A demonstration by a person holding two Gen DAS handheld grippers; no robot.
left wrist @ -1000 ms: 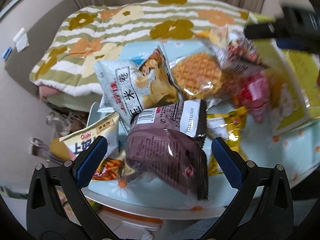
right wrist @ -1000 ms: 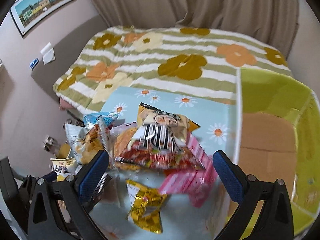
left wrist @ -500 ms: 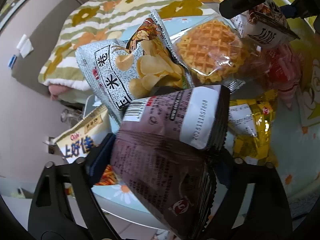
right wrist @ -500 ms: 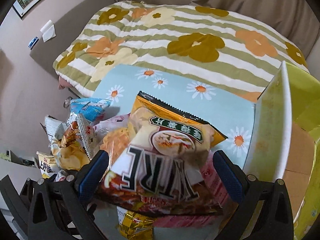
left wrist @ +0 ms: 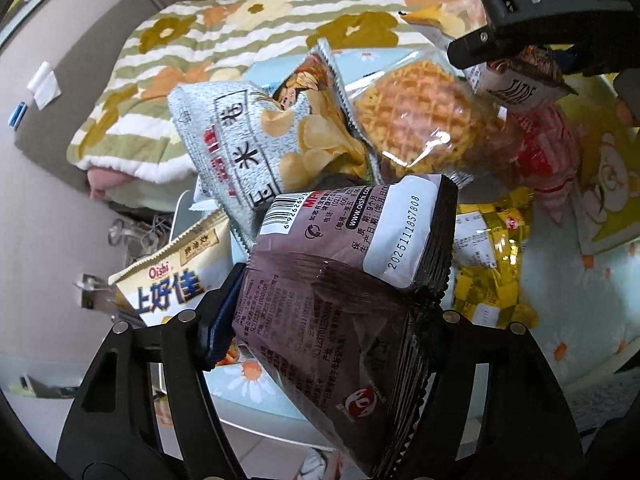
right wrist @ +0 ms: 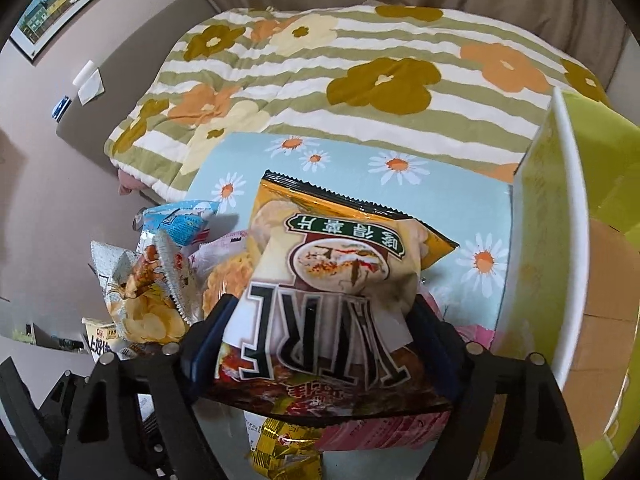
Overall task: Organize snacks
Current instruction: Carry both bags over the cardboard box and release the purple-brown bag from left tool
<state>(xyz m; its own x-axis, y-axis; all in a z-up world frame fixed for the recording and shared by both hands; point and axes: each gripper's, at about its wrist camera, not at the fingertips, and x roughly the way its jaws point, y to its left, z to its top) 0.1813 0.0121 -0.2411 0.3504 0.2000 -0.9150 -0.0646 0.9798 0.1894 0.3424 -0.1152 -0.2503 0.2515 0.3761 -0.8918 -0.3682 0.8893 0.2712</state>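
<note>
My left gripper point(left wrist: 332, 312) is shut on a dark brown snack bag point(left wrist: 344, 280) and holds it over the pile on the table. My right gripper point(right wrist: 320, 344) is shut on an orange and cream chip bag point(right wrist: 332, 280); that gripper also shows in the left wrist view point(left wrist: 532, 24) at the top right. In the pile lie a grey chip bag point(left wrist: 256, 148), a waffle pack point(left wrist: 420, 120), a yellow pack point(left wrist: 492, 268), a pink pack point(left wrist: 548, 160) and a white Oishi bag point(left wrist: 172, 280).
The table has a light blue daisy cloth point(right wrist: 360, 168). A green box with a white rim point(right wrist: 568, 200) stands at the right. A striped flower blanket point(right wrist: 360, 72) lies on the bed behind. A blue pack point(right wrist: 180, 220) lies at the pile's left.
Both grippers went from open to shut. The left one closed on the dark brown bag and the right one on the orange chip bag, and both bags have come closer to the cameras.
</note>
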